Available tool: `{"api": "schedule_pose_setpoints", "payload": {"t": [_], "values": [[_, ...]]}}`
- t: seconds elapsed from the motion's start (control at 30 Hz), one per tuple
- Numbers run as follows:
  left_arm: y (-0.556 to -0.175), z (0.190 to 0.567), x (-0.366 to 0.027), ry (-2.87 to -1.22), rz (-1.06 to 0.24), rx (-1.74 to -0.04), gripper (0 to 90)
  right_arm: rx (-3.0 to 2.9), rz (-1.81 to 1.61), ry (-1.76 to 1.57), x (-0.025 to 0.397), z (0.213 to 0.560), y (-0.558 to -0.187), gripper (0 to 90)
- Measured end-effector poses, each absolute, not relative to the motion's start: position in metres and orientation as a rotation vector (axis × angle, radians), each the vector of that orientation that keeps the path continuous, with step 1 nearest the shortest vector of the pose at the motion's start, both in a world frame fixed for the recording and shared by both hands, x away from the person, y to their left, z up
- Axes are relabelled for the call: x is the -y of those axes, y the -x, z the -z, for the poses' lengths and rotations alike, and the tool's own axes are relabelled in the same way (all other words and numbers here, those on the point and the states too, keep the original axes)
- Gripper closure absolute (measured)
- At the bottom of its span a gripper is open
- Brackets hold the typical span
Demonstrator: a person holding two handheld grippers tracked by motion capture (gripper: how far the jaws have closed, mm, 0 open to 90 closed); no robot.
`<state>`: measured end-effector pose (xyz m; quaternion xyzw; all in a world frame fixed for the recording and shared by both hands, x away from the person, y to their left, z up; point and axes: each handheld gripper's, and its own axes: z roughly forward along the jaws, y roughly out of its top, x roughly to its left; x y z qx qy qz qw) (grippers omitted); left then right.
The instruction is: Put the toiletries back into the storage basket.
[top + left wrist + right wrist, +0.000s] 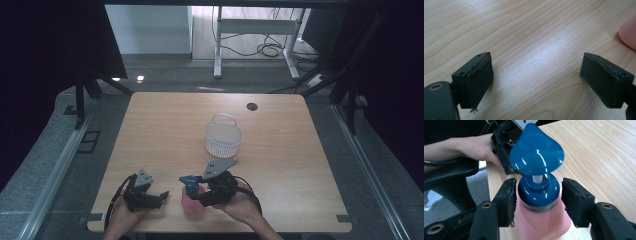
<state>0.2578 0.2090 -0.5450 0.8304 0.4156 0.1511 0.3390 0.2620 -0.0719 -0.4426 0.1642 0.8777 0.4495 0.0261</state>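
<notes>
A pink bottle (191,206) with a blue pump top (189,182) stands near the table's front edge. In the right gripper view the bottle (544,225) sits between the jaws, with its blue pump head (536,152) above them. My right gripper (539,192) straddles the blue collar with a narrow gap on each side, so it is open. It reaches the bottle from the right in the high view (196,192). My left gripper (164,196) lies just left of the bottle. Its jaws (536,72) are wide open over bare wood, and the pink bottle's edge (629,32) shows at the right.
A white mesh basket (223,137) with a handle stands mid-table, beyond both grippers. A dark cable hole (252,106) marks the far edge of the wooden table (160,130). The person's left hand (474,147) and the left gripper (504,142) show behind the pump.
</notes>
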Motion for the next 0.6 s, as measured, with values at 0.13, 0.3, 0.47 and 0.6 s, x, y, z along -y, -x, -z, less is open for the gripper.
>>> {"api": "schedule_pose_setpoints", "payload": {"t": [0.13, 0.3, 0.47, 0.6], "values": [[-0.2578, 0.5449, -0.2091, -2.163, -0.392, -1.083, 11.2, -2.712, -1.376, -0.497, 0.0677, 0.4449, -0.2628, 48.5], [-0.2576, 0.5449, -0.2089, -2.162, -0.394, -1.084, 11.2, -2.686, -1.367, -0.480, 0.0663, 0.4445, -0.2617, 51.7], [-0.2576, 0.5449, -0.2089, -2.162, -0.394, -1.084, 11.2, -2.666, -1.338, -0.465, 0.0650, 0.4423, -0.2588, 53.0], [-0.2575, 0.5449, -0.2089, -2.161, -0.393, -1.084, 11.2, -2.676, -1.365, -0.501, 0.0681, 0.4404, -0.2611, 53.1]]}}
